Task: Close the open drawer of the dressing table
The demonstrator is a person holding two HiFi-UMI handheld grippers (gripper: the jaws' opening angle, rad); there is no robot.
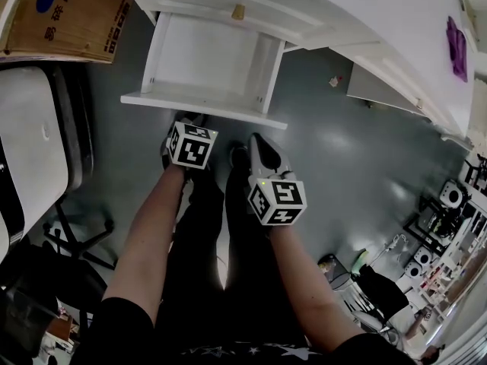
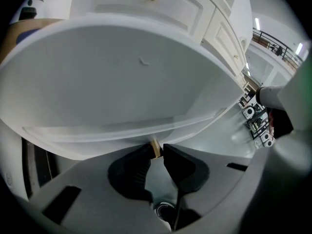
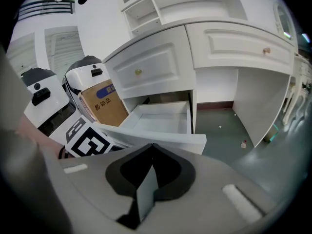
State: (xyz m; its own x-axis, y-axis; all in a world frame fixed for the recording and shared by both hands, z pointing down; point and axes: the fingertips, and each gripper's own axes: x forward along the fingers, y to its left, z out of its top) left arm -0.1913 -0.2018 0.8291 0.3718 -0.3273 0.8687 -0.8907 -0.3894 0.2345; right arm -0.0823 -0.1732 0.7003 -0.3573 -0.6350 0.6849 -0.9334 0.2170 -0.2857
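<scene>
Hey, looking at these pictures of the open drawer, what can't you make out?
Head view: the fingers of the left gripper and the drawer knob are hidden under the marker cube.
Left gripper view: the drawer interior is blocked by its own front.
Head view, right edge: floor equipment is too small to identify.
Head view, top-left edge: the cardboard box is cut off.

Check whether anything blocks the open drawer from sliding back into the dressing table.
Nothing visible does. The drawer is empty, and nothing rests on its rim or where it meets the dressing table. The left gripper is closed on its brass knob.
</scene>
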